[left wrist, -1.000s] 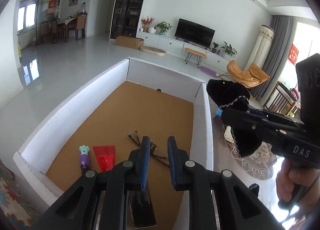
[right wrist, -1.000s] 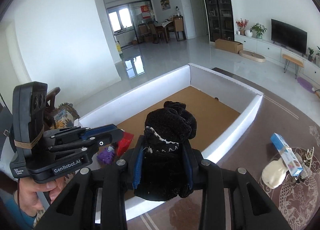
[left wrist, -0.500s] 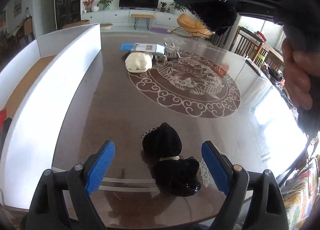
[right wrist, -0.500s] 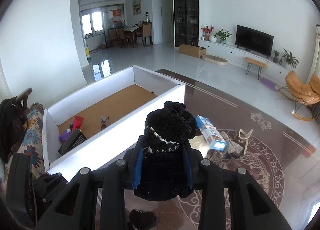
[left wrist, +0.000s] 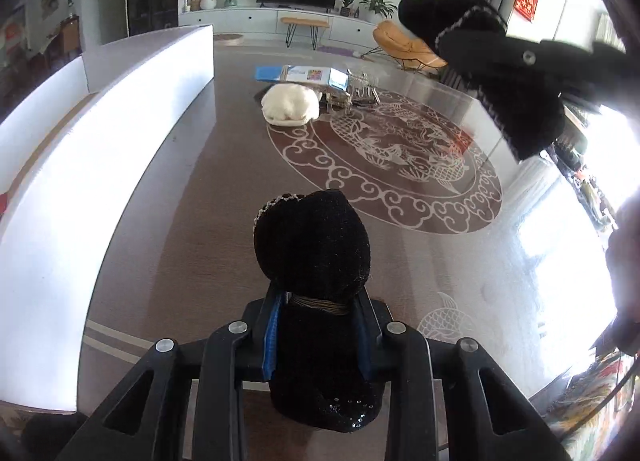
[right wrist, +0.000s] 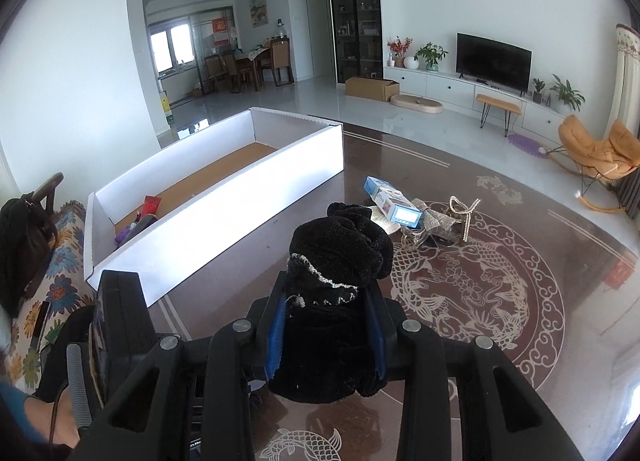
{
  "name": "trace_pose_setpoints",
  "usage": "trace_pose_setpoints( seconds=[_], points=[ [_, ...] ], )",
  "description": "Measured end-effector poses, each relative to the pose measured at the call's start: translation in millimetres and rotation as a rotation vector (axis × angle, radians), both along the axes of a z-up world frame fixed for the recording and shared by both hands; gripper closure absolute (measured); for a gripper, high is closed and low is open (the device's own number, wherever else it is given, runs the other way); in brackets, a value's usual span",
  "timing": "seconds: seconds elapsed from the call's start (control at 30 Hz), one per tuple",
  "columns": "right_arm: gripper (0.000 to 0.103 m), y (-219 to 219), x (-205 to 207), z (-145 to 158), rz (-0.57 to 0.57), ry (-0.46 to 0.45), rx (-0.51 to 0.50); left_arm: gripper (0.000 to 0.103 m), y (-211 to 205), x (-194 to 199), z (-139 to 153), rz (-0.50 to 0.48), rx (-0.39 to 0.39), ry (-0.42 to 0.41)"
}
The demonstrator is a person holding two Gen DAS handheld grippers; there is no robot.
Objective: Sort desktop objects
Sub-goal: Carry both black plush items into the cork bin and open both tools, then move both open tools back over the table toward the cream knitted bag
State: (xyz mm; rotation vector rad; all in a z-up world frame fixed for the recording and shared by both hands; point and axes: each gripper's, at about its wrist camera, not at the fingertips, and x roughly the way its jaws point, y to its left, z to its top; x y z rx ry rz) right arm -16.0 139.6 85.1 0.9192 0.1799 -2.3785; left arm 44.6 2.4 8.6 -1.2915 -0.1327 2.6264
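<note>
Nearest the left wrist camera, the left gripper is seen with its jaws just closed onto a black glove lying on the brown table, the blue pads pressed against the cuff end while the rounded fingertip end sags free beyond them; because the hold is taken low on soft, limp fabric, the glove could be judged likely to slip or droop out when lifted, or to be dragged against the near wall of the white box on the left. This gripper is tilted steeply downward over the table. Further off and higher to the right, the right gripper is clamped on a second black glove, held clear of the table and angled less steeply down; a collision between the two tools might be feared. At the far side a white object and a blue carton remain unsorted
</note>
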Motion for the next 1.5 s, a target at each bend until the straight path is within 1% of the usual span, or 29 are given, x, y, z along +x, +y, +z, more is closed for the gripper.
trace_pose_setpoints(
  seconds=[0.07, 0.13, 0.2, 0.23, 0.33, 0.4, 0.47, 0.53, 0.57, 0.6, 0.63, 0.67, 0.7, 0.73, 0.8, 0.87, 0.9, 0.93, 0.97, 1.0, 1.03, 1.07, 1.1, 1.17, 1.2, 1.27, 1.4, 1.5],
  points=[
    [0.068, -15.1, -0.8, 1.8, 0.019, -0.006, -0.010, 0.073, -30.6, 2.3, 30.0, 0.040, 0.017, 0.060],
    [0.068, -44.4, -2.8, 6.3, 0.057, -0.007, -0.024, 0.073, -70.5, 1.1, 57.8, 0.106, 0.009, 0.110],
    [0.068, -80.0, -2.4, 12.9, 0.113, -0.002, -0.042, 0.073, -116.3, -4.4, 73.4, 0.189, -0.006, 0.132],
    [0.068, -100.1, -3.3, 16.9, 0.146, -0.002, -0.051, 0.073, -139.6, -8.4, 76.4, 0.237, -0.023, 0.131],
    [0.068, -166.3, -7.5, 20.3, 0.245, -0.028, -0.071, 0.073, -203.5, -20.7, 70.0, 0.355, -0.059, 0.089],
    [0.068, -210.5, -11.0, 16.1, 0.301, -0.053, -0.064, 0.073, -233.8, -27.7, 58.3, 0.400, -0.090, 0.042],
    [0.067, -251.9, -18.3, 5.3, 0.346, -0.110, -0.037, 0.072, -254.1, -34.1, 43.7, 0.425, -0.116, -0.006],
    [0.067, -285.9, -27.8, -13.0, 0.367, -0.203, 0.005, 0.065, -265.1, -36.9, 30.7, 0.441, -0.148, -0.059],
    [0.064, -300.1, -31.6, -24.5, 0.372, -0.253, 0.042, 0.061, -268.2, -37.5, 25.1, 0.448, -0.159, -0.077],
    [0.056, -312.1, -34.3, -36.5, 0.372, -0.299, 0.090, 0.059, -271.0, -35.7, 20.5, 0.464, -0.167, -0.088],
    [0.057, -317.8, -36.5, -44.8, 0.355, -0.320, 0.118, 0.053, -274.2, -31.9, 16.6, 0.472, -0.156, -0.088],
    [0.049, -318.4, -37.8, -49.4, 0.342, -0.329, 0.124, 0.047, -275.9, -27.4, 14.3, 0.480, -0.141, -0.084],
    [0.041, -314.7, -37.9, -51.0, 0.333, -0.328, 0.110, 0.035, -275.9, -22.2, 13.5, 0.497, -0.138, -0.072],
    [0.039, -307.9, -37.6, -50.0, 0.322, -0.322, 0.089, 0.029, -272.9, -18.4, 13.4, 0.515, -0.144, -0.052],
    [0.030, -286.8, -36.4, -43.8, 0.299, -0.299, 0.029, 0.029, -262.2, -10.5, 18.0, 0.523, -0.159, -0.007],
    [0.026, -257.7, -33.4, -32.1, 0.262, -0.241, -0.031, 0.029, -245.0, -6.1, 25.0, 0.503, -0.166, 0.030],
    [0.019, -239.1, -32.5, -24.9, 0.239, -0.205, -0.055, 0.028, -233.9, -4.5, 29.7, 0.487, -0.168, 0.054],
    [0.014, -222.0, -33.4, -21.7, 0.210, -0.166, -0.069, 0.027, -222.2, -6.0, 35.1, 0.466, -0.170, 0.079],
    [0.006, -202.4, -31.8, -21.4, 0.175, -0.130, -0.073, 0.027, -207.4, -3.5, 40.2, 0.443, -0.172, 0.103],
    [0.002, -182.9, -32.8, -22.1, 0.136, -0.098, -0.070, 0.020, -193.0, -5.3, 46.2, 0.418, -0.170, 0.127],
    [0.002, -161.7, -33.2, -26.2, 0.097, -0.075, -0.058, 0.009, -177.0, -3.4, 50.5, 0.392, -0.167, 0.150],
    [0.002, -141.2, -34.5, -32.8, 0.057, -0.059, -0.038, 0.005, -161.0, -2.0, 54.9, 0.367, -0.166, 0.175],
    [0.002, -120.9, -37.0, -40.7, 0.015, -0.048, -0.008, 0.003, -145.5, -0.8, 59.0, 0.342, -0.165, 0.201],
    [0.002, -83.7, -46.9, -60.0, -0.075, -0.053, 0.077, 0.003, -116.7, -1.4, 65.1, 0.282, -0.153, 0.228],
    [0.002, -63.0, -50.0, -69.8, -0.119, -0.065, 0.115, 0.003, -103.2, -2.9, 65.5, 0.255, -0.145, 0.226],
    [0.002, -25.9, -52.7, -89.3, -0.193, -0.089, 0.157, 0.003, -78.2, -9.1, 63.4, 0.208, -0.138, 0.217],
    [0.002, 44.7, -52.2, -108.3, -0.314, -0.126, 0.184, 0.003, -37.4, -22.7, 51.1, 0.151, -0.153, 0.193],
    [0.002, 75.1, -46.6, -117.6, -0.371, -0.157, 0.170, 0.003, -15.3, -32.5, 39.7, 0.121, -0.146, 0.165]
  ],
)
